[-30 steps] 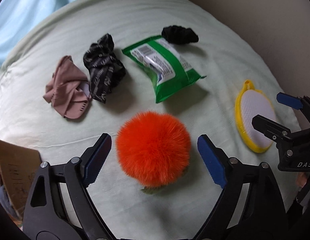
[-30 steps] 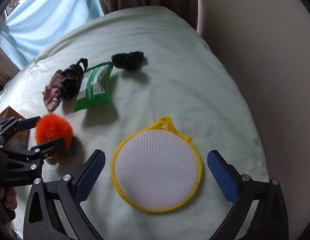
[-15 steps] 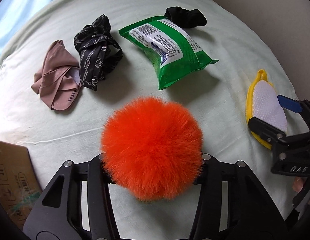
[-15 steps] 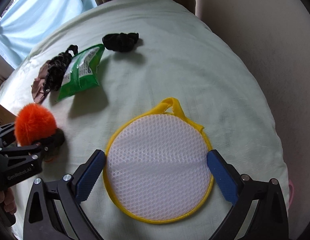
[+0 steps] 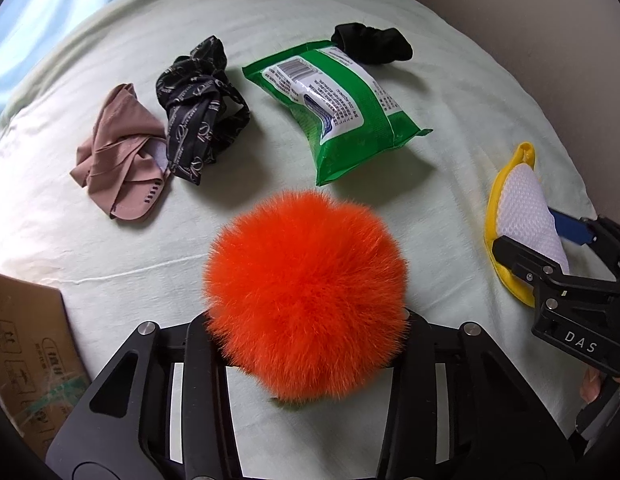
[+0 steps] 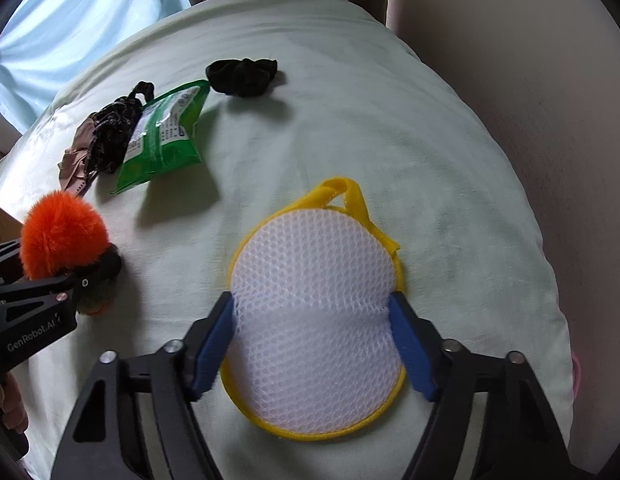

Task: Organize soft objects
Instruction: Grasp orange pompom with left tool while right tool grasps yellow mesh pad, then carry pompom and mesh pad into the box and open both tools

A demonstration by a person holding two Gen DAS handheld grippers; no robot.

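Closing left tongs (image 5: 305, 320) on orange pompom (image 5: 305, 292), right tongs (image 6: 312, 340) buckling mesh scrubber (image 6: 316, 320), risking fur-only slip.

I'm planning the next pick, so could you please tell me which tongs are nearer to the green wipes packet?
Left. The left tongs, closing on the orange pompom, sit just below the green wipes packet; the right tongs, closing on the mesh pad, are farther off to its right.

Left gripper (image 6: 75, 270): black frame, silver screws, white "GenRobot.AI" lettering.
Right gripper (image 6: 312, 340): black slotted arms, silver screws, "DAS" marking.
Pads (image 6: 408, 346): blue, long, flat.
Fingertips (image 6: 9, 412): bare, no sleeve showing.
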